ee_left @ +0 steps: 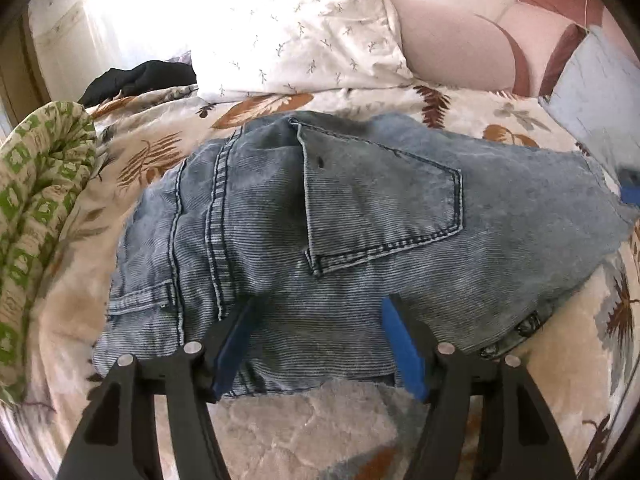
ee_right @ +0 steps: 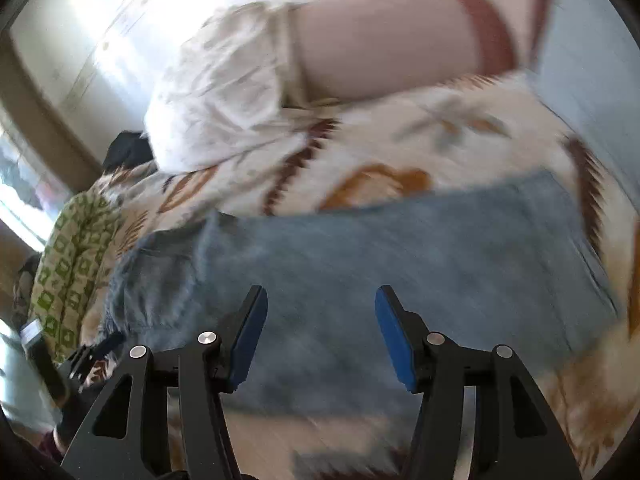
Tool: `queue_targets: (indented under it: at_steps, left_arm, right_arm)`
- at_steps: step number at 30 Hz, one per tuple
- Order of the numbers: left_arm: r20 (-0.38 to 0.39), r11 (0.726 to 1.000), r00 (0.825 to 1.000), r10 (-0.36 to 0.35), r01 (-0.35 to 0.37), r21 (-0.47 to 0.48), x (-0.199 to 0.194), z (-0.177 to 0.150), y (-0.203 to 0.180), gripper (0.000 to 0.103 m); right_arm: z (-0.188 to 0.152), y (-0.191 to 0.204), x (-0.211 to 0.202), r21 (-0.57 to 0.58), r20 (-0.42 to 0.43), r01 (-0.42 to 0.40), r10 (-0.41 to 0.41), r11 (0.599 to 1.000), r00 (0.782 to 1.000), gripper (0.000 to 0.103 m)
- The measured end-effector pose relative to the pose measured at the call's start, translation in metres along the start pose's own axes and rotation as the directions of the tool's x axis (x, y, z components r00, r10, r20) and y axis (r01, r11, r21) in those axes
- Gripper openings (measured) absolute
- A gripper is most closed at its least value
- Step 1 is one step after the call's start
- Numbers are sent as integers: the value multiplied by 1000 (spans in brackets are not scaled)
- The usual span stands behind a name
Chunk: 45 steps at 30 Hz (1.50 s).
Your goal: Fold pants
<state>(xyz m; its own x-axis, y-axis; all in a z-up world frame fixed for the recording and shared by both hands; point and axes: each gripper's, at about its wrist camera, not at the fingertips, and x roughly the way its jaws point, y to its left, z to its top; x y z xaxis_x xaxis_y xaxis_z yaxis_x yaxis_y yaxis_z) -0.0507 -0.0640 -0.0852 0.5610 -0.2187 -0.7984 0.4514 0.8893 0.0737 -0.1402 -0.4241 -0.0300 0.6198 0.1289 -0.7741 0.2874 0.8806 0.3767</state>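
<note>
Faded blue denim pants (ee_left: pixel 340 216) are lying folded on a bed covered with a leaf-print blanket (ee_left: pixel 280 428), back pocket up, below a white pillow (ee_left: pixel 304 32). The left gripper (ee_left: pixel 316 312) is hovering at the pants' near edge, its fingers spread apart and holding nothing. The right gripper (ee_right: pixel 320 296), also spread apart, is hanging over the pants.

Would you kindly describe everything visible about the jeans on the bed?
The jeans are light-blue washed denim with fine ribbing, dark stitched seams and one back pocket facing up. They lie folded into a compact bundle on the leaf-patterned bedspread, slightly rumpled. The open left gripper sits at their near edge; contact is unclear.
</note>
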Motion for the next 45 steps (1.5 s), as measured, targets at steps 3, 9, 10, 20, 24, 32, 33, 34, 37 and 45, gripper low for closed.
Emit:
queue_targets:
  at_steps: [3, 9, 10, 20, 24, 32, 33, 34, 37, 45]
  left_arm:
    - [35, 999, 999, 28, -29, 26, -4, -6, -6, 69]
    - [102, 998, 993, 51, -53, 18, -17, -7, -7, 70]
    - [121, 998, 991, 60, -63, 16, -19, -7, -7, 70]
    - [296, 1000, 955, 1, -7, 18, -58, -14, -64, 73]
    - [281, 997, 957, -75, 67, 38, -63, -23, -92, 74]
    - [292, 991, 947, -130, 115, 66, -74, -26, -100, 74]
    - [282, 990, 949, -138, 127, 58, -74, -22, -98, 74]
    - [271, 990, 952, -143, 133, 55, -73, -18, -98, 74]
    - [260, 987, 952, -160, 146, 71, -72, 1, -102, 74]
    - [161, 916, 940, -301, 238, 323, -51, 80, -173, 74]
  right_arm:
    - [-19, -44, -20, 115, 40, 0, -5, 993, 999, 55]
    - [-44, -146, -67, 499, 190, -116, 22, 859, 982, 58]
    - [-46, -158, -74, 530, 222, -140, 22, 836, 975, 58]
    - [-63, -223, -74, 708, 228, -195, 42, 679, 973, 58]
    - [-62, -233, -67, 716, 223, -211, 68, 665, 972, 58]
    - [-55, -226, -58, 692, 192, -201, 92, 693, 977, 58]
    - [-56, -227, -56, 700, 188, -200, 94, 686, 978, 58]
    - [-58, -228, -54, 711, 186, -201, 96, 674, 978, 58]
    - [-58, -227, -47, 719, 176, -187, 85, 669, 981, 58]
    - [-60, -230, -33, 763, 182, -219, 123, 608, 976, 58]
